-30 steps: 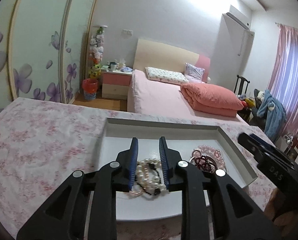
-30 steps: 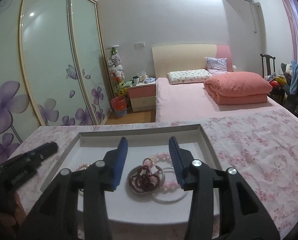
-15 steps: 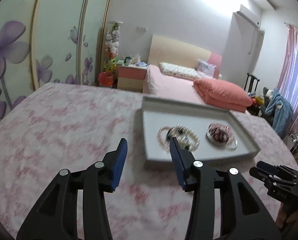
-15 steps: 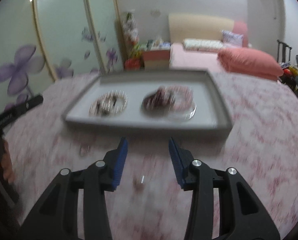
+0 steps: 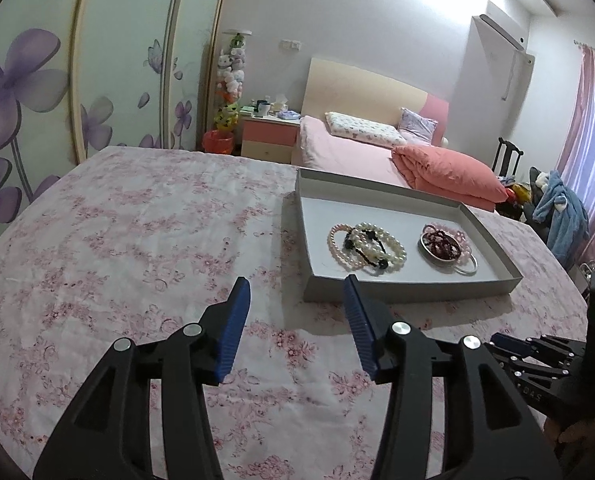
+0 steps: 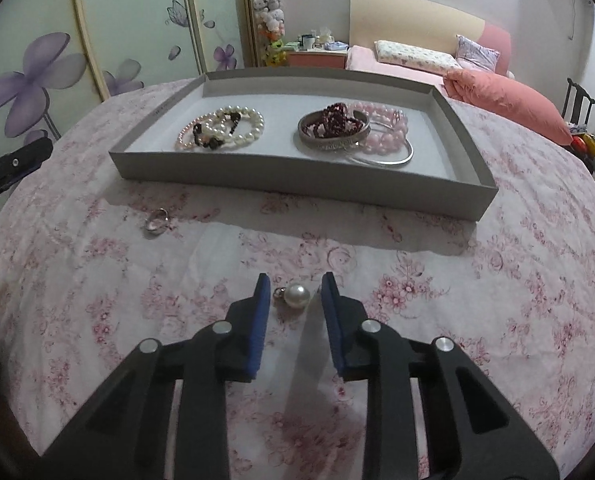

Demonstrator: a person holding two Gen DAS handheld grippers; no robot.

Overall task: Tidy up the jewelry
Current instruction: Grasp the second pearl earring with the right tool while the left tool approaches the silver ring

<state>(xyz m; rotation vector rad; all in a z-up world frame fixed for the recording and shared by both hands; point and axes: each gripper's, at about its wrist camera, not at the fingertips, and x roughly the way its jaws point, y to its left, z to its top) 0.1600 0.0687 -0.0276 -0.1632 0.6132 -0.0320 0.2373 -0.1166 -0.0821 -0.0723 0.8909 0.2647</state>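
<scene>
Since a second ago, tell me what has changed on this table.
Left gripper let the pearl bracelets go in the tray and backed off, jaws opening and empty. Right gripper left the tray and dropped over a pearl earring, jaws closing around it. Tray and bracelets stayed put.

Pearl earring (image 6: 295,295) and silver ring (image 6: 156,222) lie on floral cloth; bracelets (image 6: 220,127) rest piled in the grey tray (image 6: 297,178).

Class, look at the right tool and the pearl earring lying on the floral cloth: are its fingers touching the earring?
Apart. The right wrist view shows the pearl earring between the closing jaws of the right tool, with cloth visible on both sides of it.
</scene>
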